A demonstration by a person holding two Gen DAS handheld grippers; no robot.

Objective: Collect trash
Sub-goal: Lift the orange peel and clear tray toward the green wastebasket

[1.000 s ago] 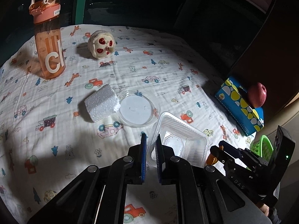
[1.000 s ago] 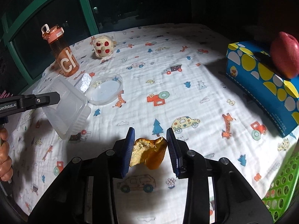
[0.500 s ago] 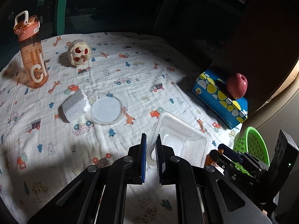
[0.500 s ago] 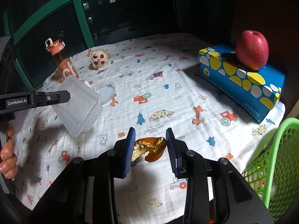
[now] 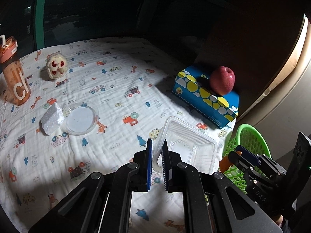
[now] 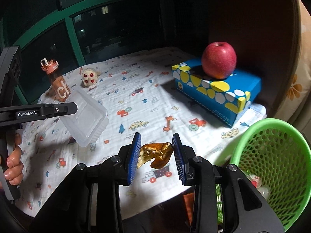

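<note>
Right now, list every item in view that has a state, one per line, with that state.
Left claw: shut on the clear plastic tray, held off the table.
Right claw: shut on the orange peel, lifted.
Green basket: upright beside the table edge, some trash inside.
Bottle: upright, lid closed.
Apple: resting on the tissue box.
Round lid: flat beside the foam block.
</note>
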